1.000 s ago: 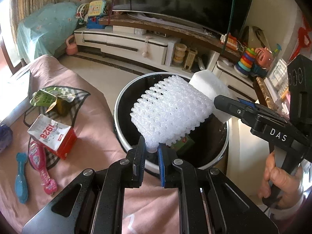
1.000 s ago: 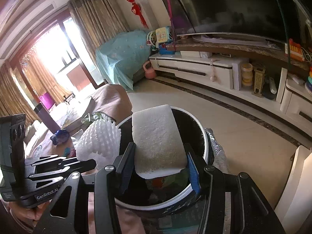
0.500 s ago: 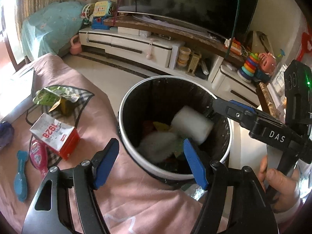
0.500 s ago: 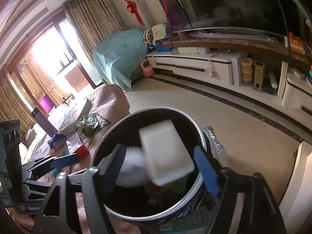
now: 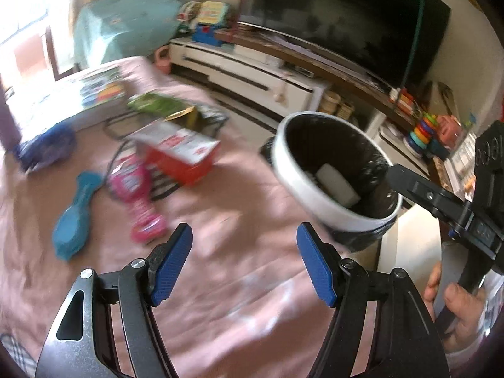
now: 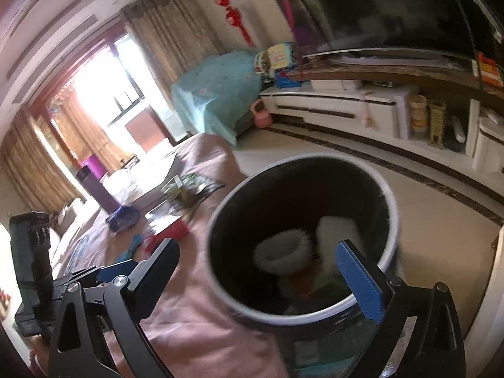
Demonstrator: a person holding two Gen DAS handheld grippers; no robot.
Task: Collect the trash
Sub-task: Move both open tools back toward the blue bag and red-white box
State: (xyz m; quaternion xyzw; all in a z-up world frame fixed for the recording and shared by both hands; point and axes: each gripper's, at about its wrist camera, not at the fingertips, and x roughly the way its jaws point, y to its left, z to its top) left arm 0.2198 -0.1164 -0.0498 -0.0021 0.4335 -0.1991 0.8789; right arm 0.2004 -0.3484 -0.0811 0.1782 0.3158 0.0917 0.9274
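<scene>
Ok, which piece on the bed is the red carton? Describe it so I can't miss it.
Start at the white-rimmed bin beside the pink bedspread. Moving away from the bin across the bedspread, the first item is the red carton with a white printed top. The pink packet and teal brush next to it lie flat; it alone is boxy.

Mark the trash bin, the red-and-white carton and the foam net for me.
trash bin (image 5: 302, 173): left wrist view, on its white outer wall.
red-and-white carton (image 5: 179, 154): left wrist view, blurred, on its white top face.
foam net (image 6: 280, 256): right wrist view, on its white ring inside the bin.
</scene>
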